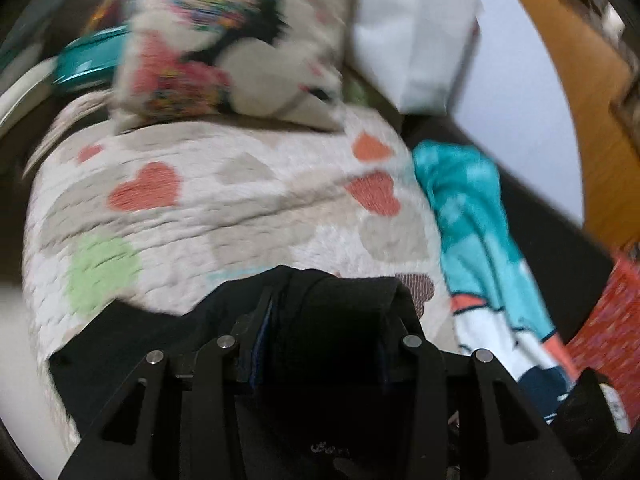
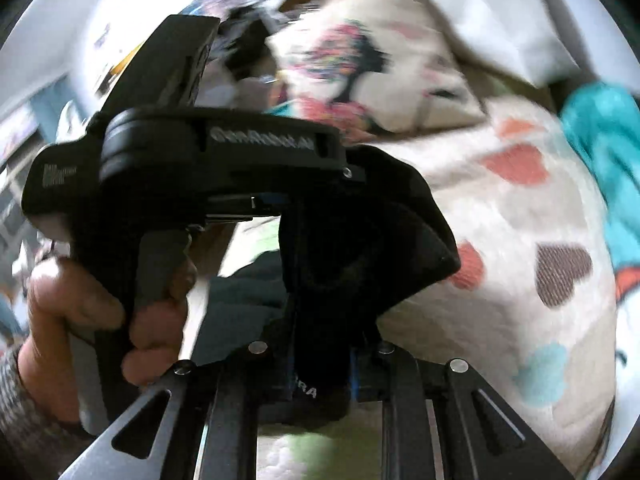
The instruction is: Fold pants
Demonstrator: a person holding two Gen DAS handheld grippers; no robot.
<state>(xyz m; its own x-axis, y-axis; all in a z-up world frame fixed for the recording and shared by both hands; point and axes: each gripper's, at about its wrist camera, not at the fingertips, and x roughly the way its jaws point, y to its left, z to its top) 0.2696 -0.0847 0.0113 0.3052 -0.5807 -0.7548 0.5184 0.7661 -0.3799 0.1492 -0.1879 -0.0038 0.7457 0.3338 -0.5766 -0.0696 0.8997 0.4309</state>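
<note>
The black pants [image 1: 332, 320] are bunched between the jaws of my left gripper [image 1: 328, 308], which is shut on the cloth above a heart-print quilt [image 1: 224, 200]. In the right wrist view my right gripper [image 2: 324, 344] is shut on another fold of the same black pants [image 2: 360, 248], held up off the bed. The left gripper's body [image 2: 208, 160], held by a hand [image 2: 104, 320], sits close at the left of that view, touching the raised cloth. Both views are motion-blurred.
A patterned pillow [image 1: 232, 48] lies at the head of the bed. A teal printed garment [image 1: 472, 220] lies at the quilt's right edge, also in the right wrist view [image 2: 600, 140]. White folded cloth [image 1: 416, 32] and a wooden frame [image 1: 580, 100] are beyond.
</note>
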